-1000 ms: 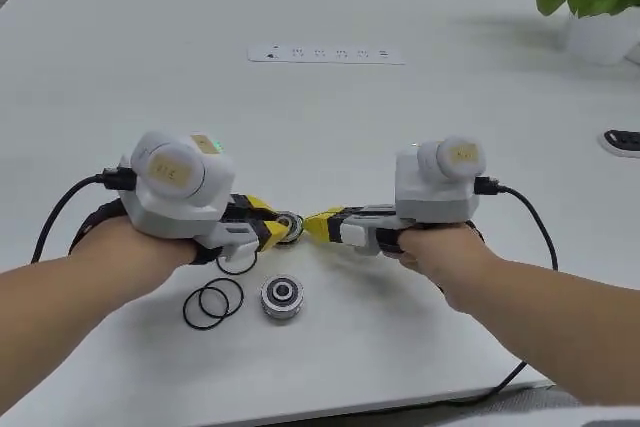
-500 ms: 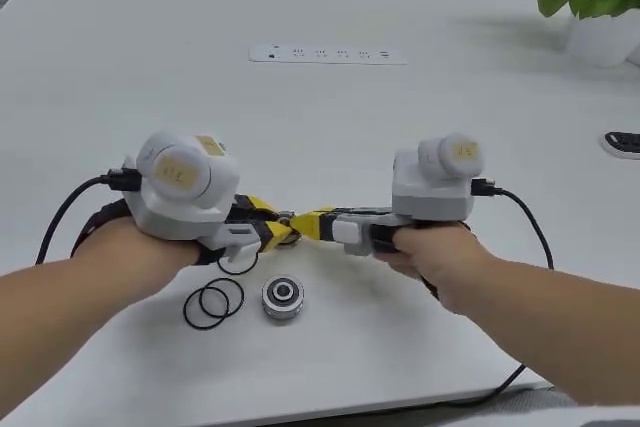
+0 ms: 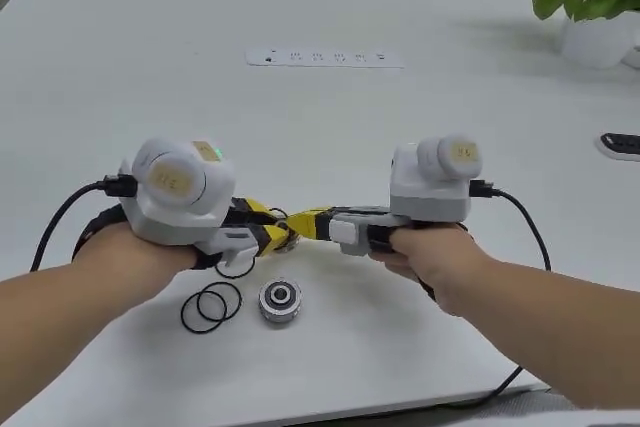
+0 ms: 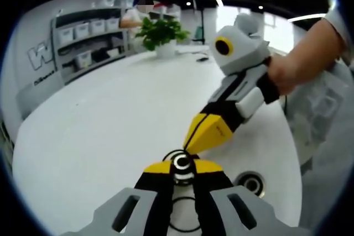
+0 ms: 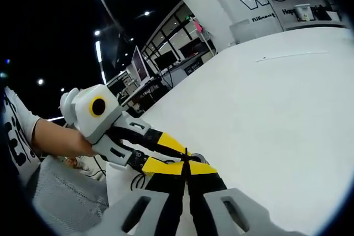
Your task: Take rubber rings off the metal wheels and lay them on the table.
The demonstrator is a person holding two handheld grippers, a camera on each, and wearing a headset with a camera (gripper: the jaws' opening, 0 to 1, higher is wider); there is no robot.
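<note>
My left gripper [image 4: 181, 165] is shut on a small metal wheel [image 4: 181, 162], held just above the white table [image 3: 300, 137]. In the head view the left gripper [image 3: 272, 234] and right gripper [image 3: 298, 223] meet tip to tip at that wheel [image 3: 287, 235]. The right gripper [image 5: 188, 165] is shut, its yellow tips pinching the thin black rubber ring [image 4: 186, 148] at the wheel's rim. A second metal wheel [image 3: 279, 299] lies on the table below, with two overlapping loose black rings [image 3: 212, 305] to its left. Another ring [image 3: 237, 268] lies partly hidden under the left gripper.
A white power strip [image 3: 322, 56] lies further back at the table's middle. A potted plant [image 3: 590, 7] stands at the far right and a black object [image 3: 622, 144] near the right edge. Cables trail from both grippers. The table's front edge runs close below the wheel.
The right gripper has slid left toward the left gripper, so its tips now overlap the held wheel. The wheel and rings on the table have not moved.
</note>
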